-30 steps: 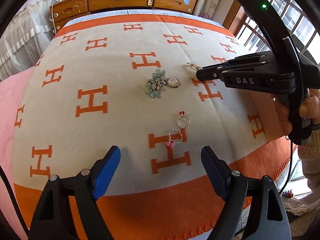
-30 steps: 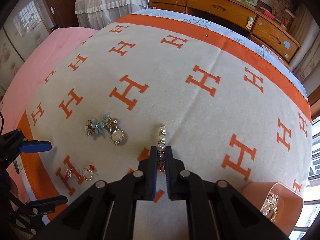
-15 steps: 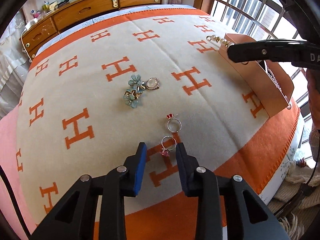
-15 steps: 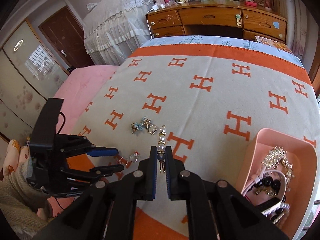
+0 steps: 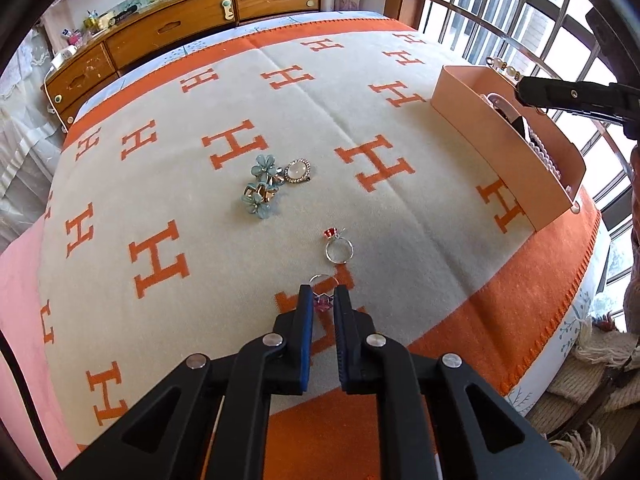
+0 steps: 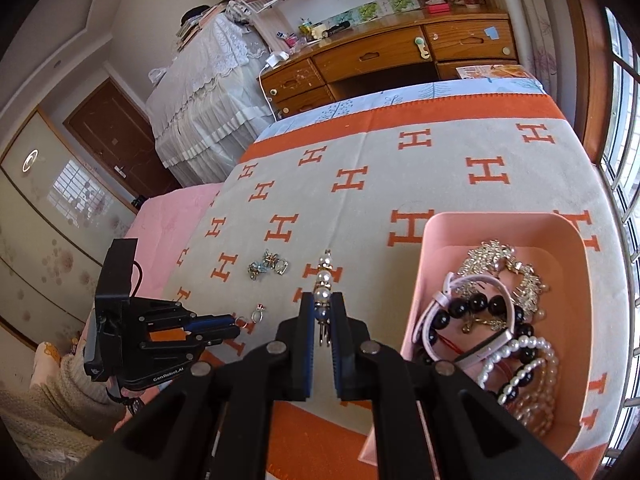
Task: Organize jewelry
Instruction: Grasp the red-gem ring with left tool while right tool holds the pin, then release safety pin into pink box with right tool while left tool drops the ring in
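While pink tray [image 6: 424, 280] holds bracelets [image 6: 500, 332], right jaws grip pearl clip [image 6: 323, 286], left jaws just closed on pink ring [image 5: 322, 294].

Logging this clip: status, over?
Left gripper just closed on pink-stone ring. Right gripper holds pearl clip beside pink tray. Nothing blocking.

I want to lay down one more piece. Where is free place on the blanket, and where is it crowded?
Free: the blanket between the flower earrings and the pink tray, and everything toward the dresser. Crowded: the near edge, around the two rings and the left gripper, and inside the tray.
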A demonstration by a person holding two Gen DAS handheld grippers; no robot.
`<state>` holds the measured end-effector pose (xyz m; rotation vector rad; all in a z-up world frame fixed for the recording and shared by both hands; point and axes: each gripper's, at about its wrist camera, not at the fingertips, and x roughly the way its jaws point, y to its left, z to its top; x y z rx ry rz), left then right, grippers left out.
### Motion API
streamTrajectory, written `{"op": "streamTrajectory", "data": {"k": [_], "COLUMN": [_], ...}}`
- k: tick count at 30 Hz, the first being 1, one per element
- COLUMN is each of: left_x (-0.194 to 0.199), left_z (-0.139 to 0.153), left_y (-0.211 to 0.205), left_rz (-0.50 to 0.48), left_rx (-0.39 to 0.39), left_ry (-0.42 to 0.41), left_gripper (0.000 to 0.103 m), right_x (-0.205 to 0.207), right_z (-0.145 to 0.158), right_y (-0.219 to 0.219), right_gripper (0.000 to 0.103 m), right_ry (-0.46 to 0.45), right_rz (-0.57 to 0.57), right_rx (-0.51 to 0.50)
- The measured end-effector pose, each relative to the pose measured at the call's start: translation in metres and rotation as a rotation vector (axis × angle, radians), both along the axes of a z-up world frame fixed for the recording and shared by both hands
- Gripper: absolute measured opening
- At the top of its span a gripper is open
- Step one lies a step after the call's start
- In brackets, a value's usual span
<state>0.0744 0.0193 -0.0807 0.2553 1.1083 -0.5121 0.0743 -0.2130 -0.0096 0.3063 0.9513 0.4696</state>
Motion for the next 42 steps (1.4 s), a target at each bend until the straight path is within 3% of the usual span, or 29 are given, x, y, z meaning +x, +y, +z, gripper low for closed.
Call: {"op": "streamTrajectory", "data": {"k": [7, 14, 22, 30, 35, 37, 42], "left_x": [-0.005, -0.013, -0.022, -0.022, -0.028, -0.03, -0.029], "left_z": [0.051, 0.097, 0.074, 0.042, 0.048, 0.053, 0.072], "left_y": [-0.029, -0.092, -0.165, -0.196, -0.185, -0.178, -0.154], "left_rz": [-0.006, -0.104, -0.213, -0.232, -0.217, -0.203, -0.135], "left_rx": [-0.075, -0.209, -0.199, -0.133, -0.145, -0.159, -0.192], "left_ry": [-0.093, -0.153, -0.092, -0.019, -0.034, -0.05, -0.092], "left_gripper": [0.008, 0.008, 0.008, 0.009, 0.027, 0.043, 0.046], "right_x": [-0.025, -0.051, -0.069, -0.078, -0.078, -0.075, -0.067], "right_z": [0.024, 0.028, -0.004, -0.015, -0.016, -0.018, -0.021], "right_y": [-0.054, -0.097, -0.109, -0.118, -0.115, -0.113, -0.101], "right_gripper": [0.007, 0.007, 0.007, 0.007, 0.007, 0.007, 0.007], "right_ry": [-0.082, -0.097, -0.004, 0.014, 0.013, 0.017, 0.031], "right_rz": [-0.138, -0.239, -0.24, -0.244, -0.226, -0.221, -0.177], "right_rx": [0.063, 0.097, 0.143, 0.173, 0.177, 0.174, 0.162]}}
